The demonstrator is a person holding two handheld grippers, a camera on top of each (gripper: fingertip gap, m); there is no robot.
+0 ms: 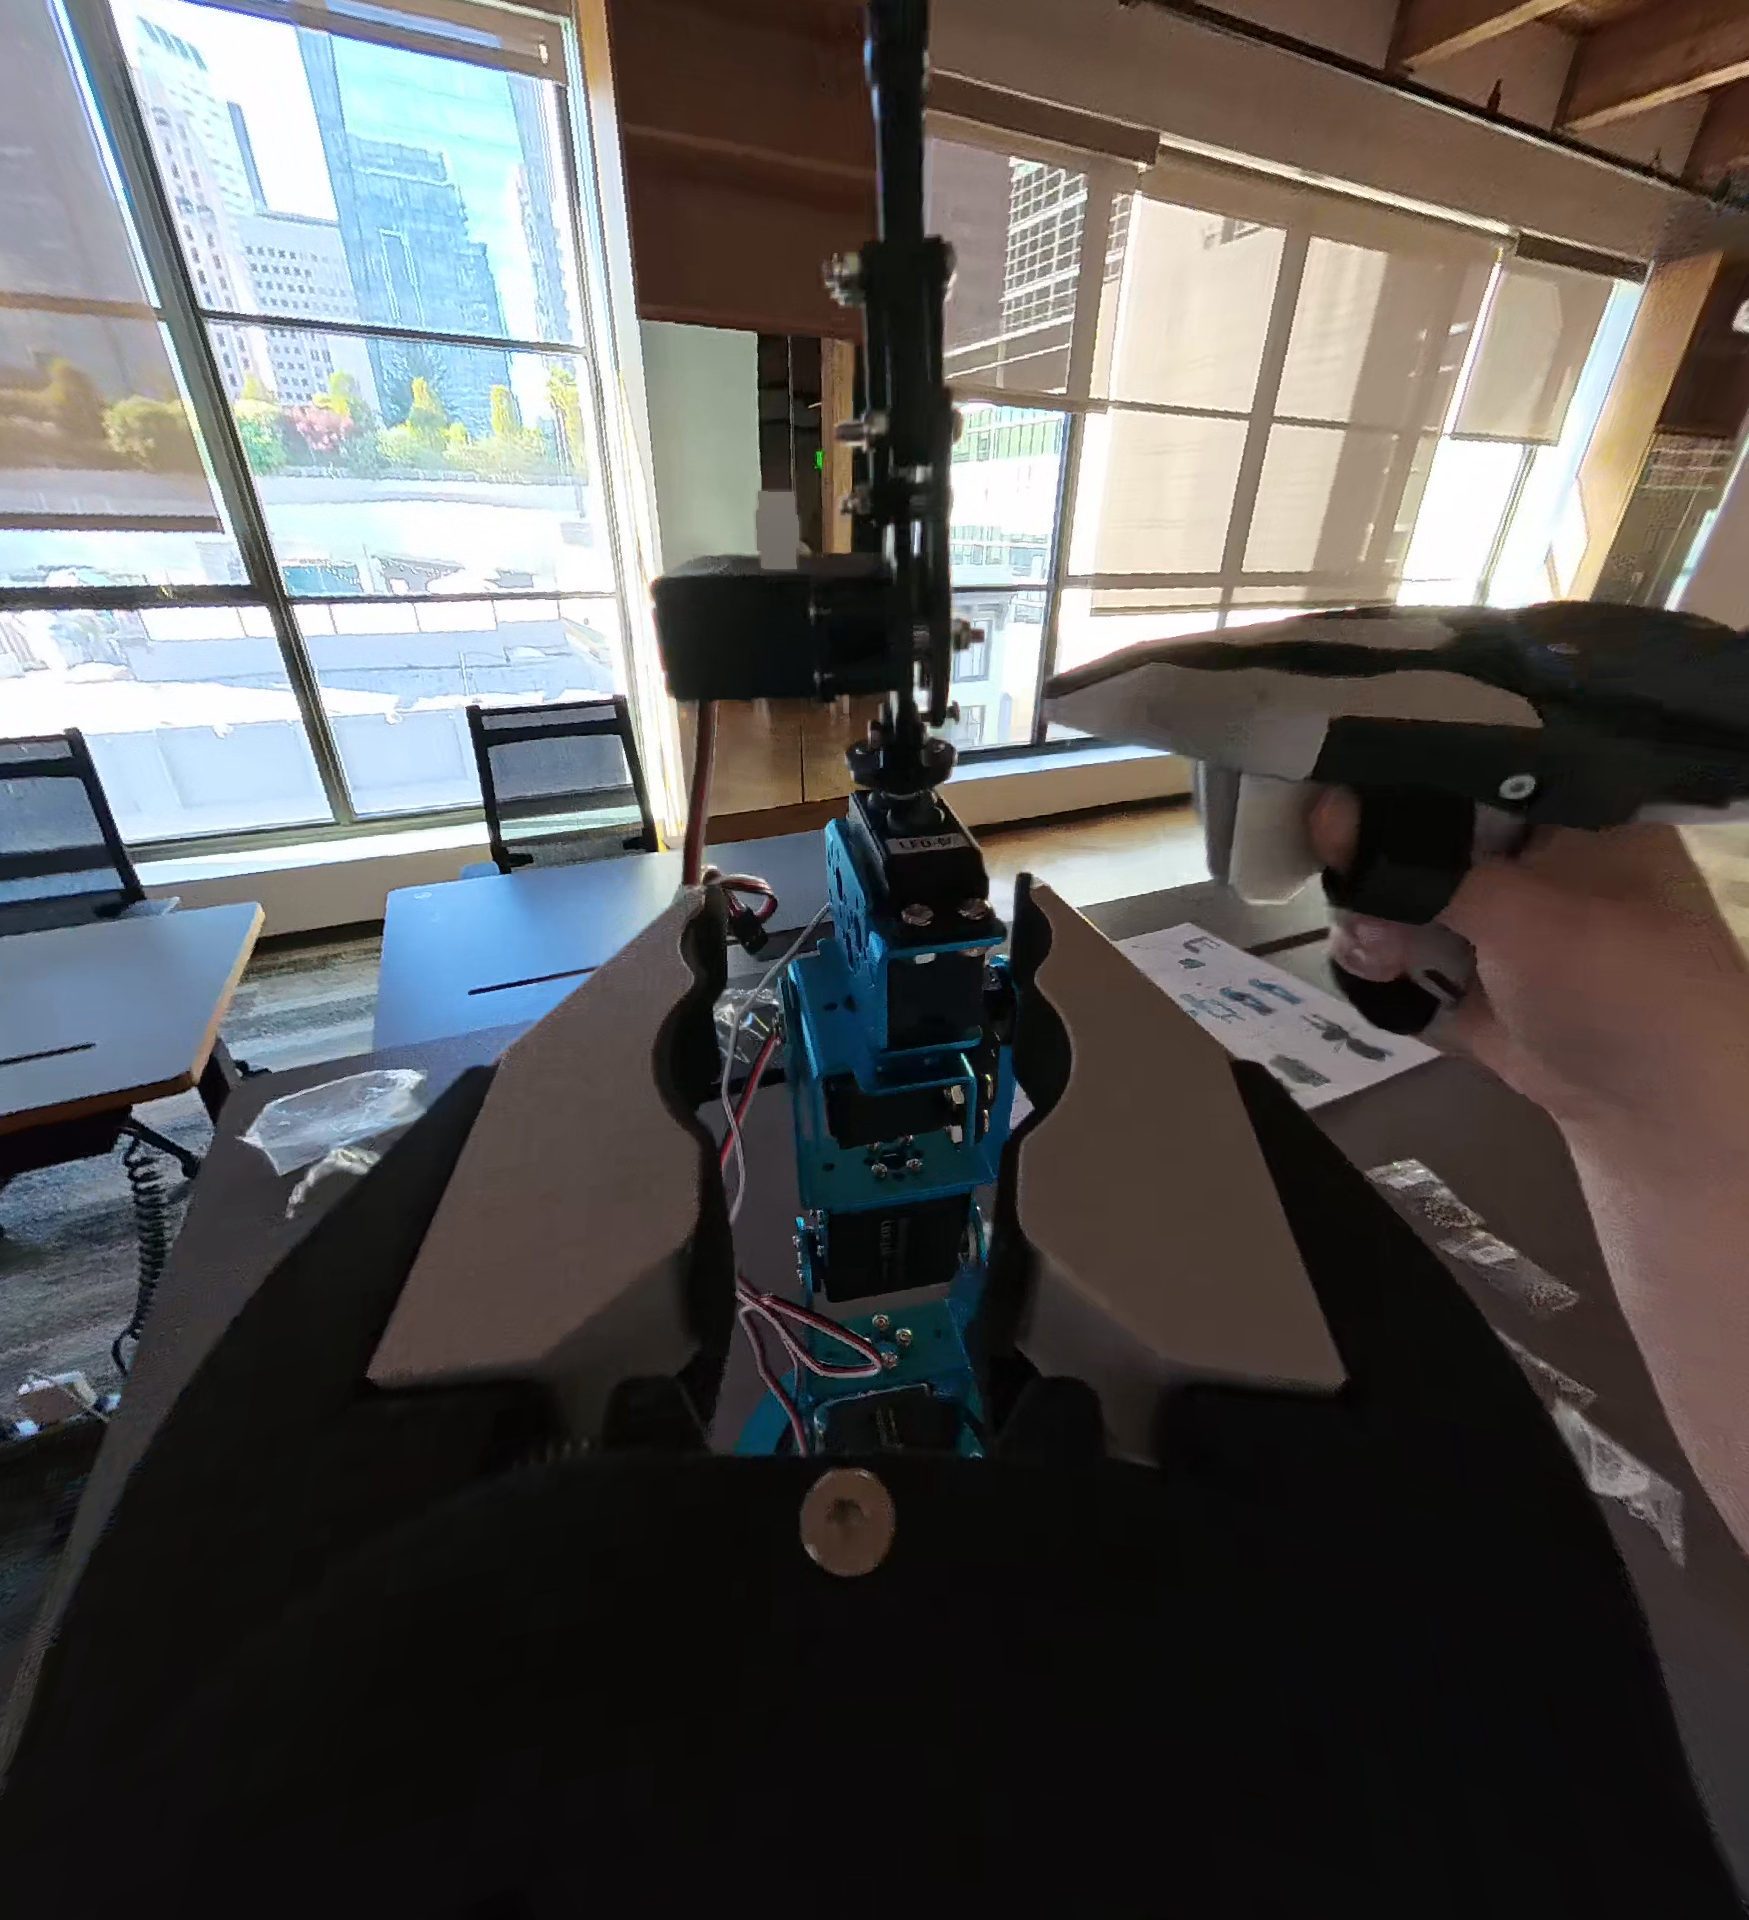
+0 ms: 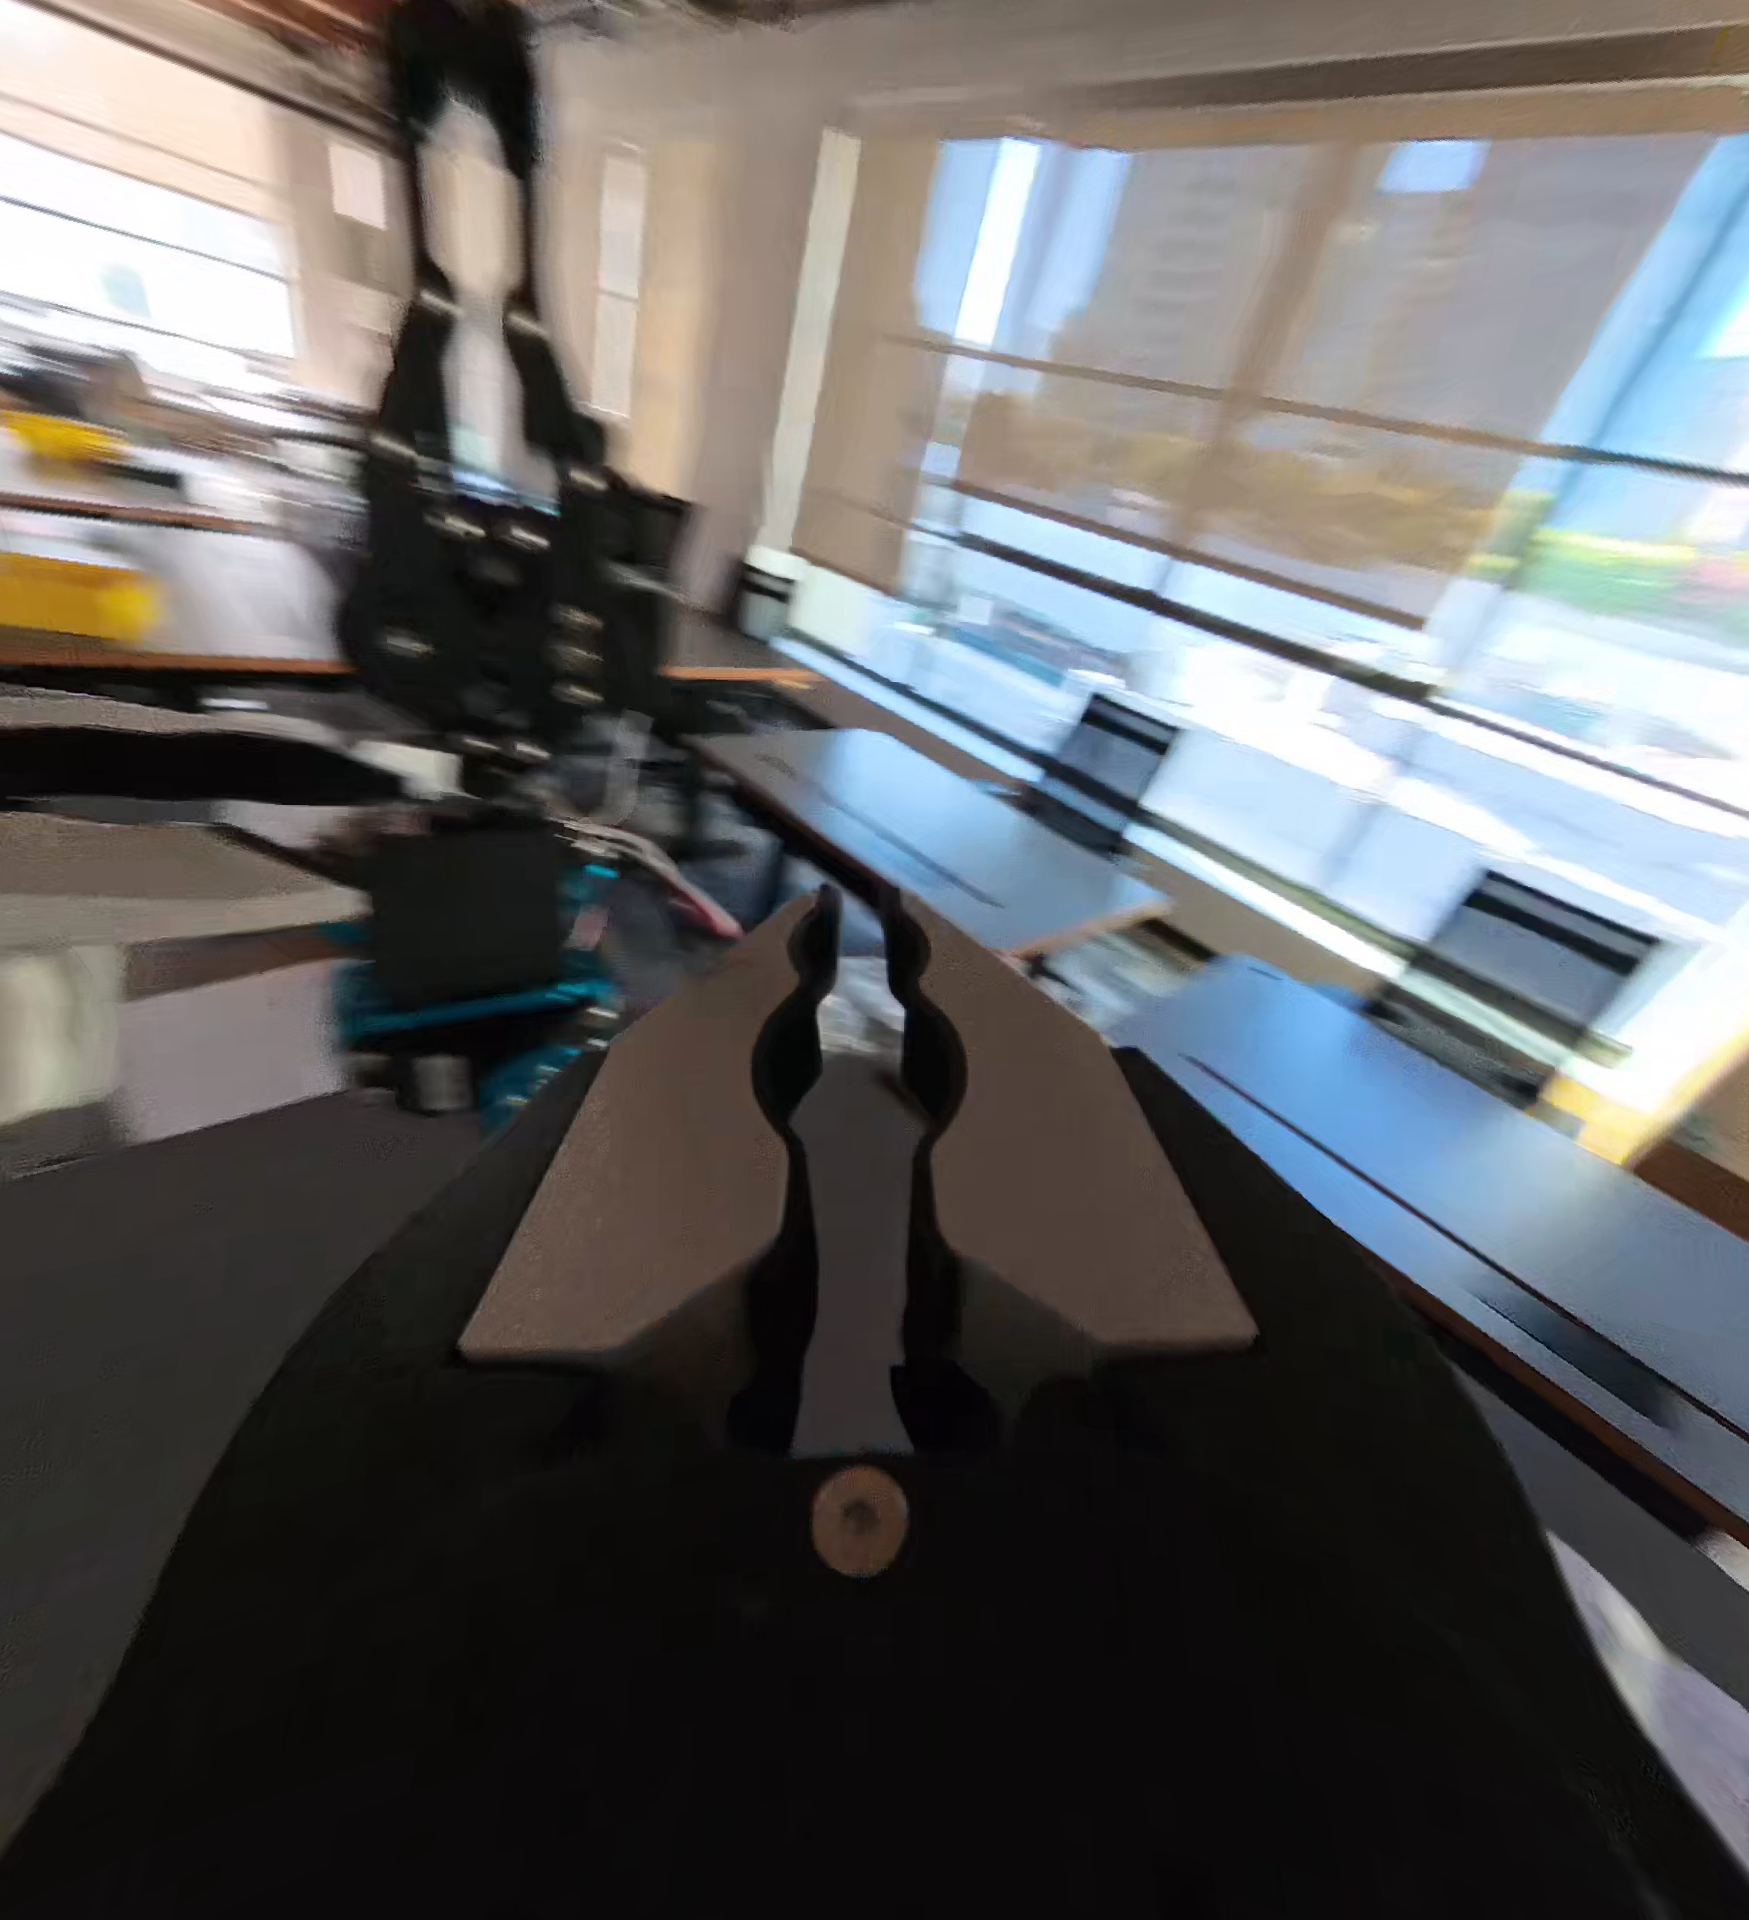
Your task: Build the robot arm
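My left gripper is wrapped around the small robot arm, fingers on either side of its blue metal brackets and black servos. The finger pads sit right against the blue frame, so I'm pinching it on both flanks. The little arm stands upright on the dark table; its black upper section and claw rise straight up past the top of the left wrist view. Red, white and black servo wires loop down along its left side, between my fingers.

Over on the right in that view, my right gripper hovers level, its tip just beside the black upper links and apart from them, my hand wrapped on its handle. From its own camera everything is smeared with blur, but the right gripper has its fingers nearly pressed together, only a narrow slot between them, nothing in it. The robot arm stands off to its left.

As for containers: clear plastic bags only. One crumpled bag lies left of the arm, and a strip of small clear bags runs along the table's right side; what's inside, I can't tell. A printed sheet lies flat under my right hand.
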